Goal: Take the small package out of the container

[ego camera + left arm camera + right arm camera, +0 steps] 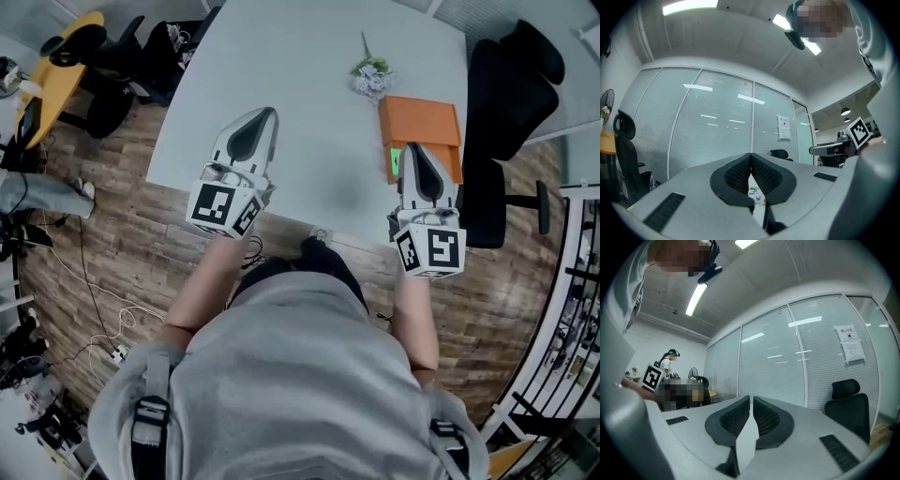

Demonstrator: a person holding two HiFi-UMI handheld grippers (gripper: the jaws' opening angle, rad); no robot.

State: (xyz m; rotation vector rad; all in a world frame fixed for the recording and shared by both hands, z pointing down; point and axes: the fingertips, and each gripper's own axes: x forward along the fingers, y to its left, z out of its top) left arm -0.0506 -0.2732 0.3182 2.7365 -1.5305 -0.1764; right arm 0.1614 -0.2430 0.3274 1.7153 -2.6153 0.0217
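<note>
The orange container (419,122), far right on the table (300,94), is partly covered by the right gripper (415,150); only a green sliver of the small package (396,161) is seen at its near left corner; right gripper and left gripper (265,114) are both seen closed, nothing between the pads.

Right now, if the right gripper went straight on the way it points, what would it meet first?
Probably the orange container. In the head view the right gripper's shut tongs overlap its near edge. The gripper's own view shows no orange ahead, so it might pass just above the box; height is unclear.
</note>
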